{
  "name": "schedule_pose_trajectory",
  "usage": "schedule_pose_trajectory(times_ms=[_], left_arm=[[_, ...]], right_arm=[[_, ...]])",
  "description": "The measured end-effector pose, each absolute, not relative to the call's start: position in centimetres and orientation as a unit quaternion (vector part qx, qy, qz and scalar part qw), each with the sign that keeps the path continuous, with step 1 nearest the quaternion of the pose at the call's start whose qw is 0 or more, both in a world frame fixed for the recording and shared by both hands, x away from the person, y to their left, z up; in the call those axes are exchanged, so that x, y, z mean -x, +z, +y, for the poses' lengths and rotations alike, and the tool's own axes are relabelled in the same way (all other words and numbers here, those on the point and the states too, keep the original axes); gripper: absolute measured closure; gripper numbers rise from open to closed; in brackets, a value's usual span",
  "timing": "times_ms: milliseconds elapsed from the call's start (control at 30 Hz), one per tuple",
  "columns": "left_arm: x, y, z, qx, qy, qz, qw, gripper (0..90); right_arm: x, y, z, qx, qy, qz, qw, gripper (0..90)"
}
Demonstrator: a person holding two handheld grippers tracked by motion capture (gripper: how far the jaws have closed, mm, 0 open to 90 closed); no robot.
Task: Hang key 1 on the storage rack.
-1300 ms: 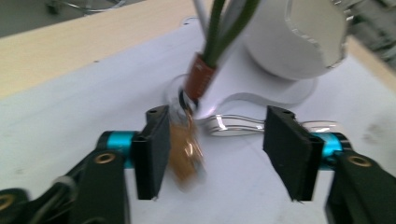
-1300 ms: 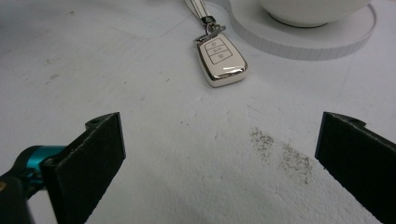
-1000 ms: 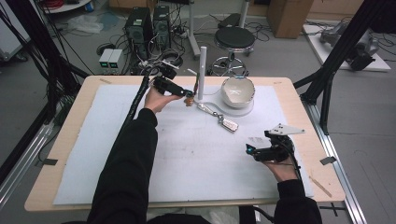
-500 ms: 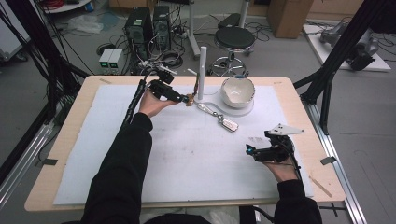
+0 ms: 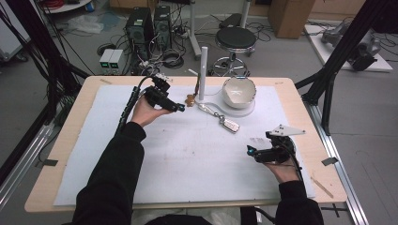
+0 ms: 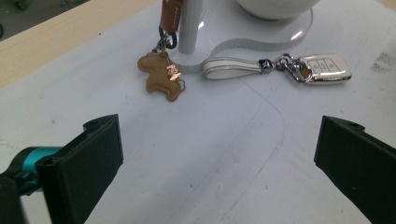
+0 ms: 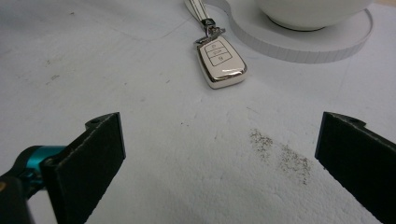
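1. Nearby, the left gripper hovered with jaws spread wide and empty, just short of the tan leather horse-shaped charm hanging beside the white upright post.
2. Well away from that post, the right gripper sat released too, facing the white car key fob.

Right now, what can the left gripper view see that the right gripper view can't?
Left gripper view: a brown charm hanging by its ring from the white post, and the whole white strap. Right gripper view: a dark speckled smudge on the sheet. Both share the key fob, the bowl on its round base, and that camera's own black jaws standing wide apart.
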State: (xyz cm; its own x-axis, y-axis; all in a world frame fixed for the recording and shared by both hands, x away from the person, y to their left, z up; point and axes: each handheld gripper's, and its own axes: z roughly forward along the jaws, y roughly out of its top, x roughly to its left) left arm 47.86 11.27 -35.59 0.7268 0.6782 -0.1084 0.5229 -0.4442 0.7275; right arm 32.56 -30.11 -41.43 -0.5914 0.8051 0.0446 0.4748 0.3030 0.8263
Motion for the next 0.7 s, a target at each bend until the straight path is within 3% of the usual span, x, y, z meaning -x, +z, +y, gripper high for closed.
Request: schedule_pose_trajectory(times_ms=[700], left_arm=[[-43.5, -36.6, 15.8, -0.836, 0.119, 0.370, 0.388, 1.7]], right_arm=[[-32.6, -41.6, -30.1, -0.409, 0.422, 0.786, 0.194, 0.7]])
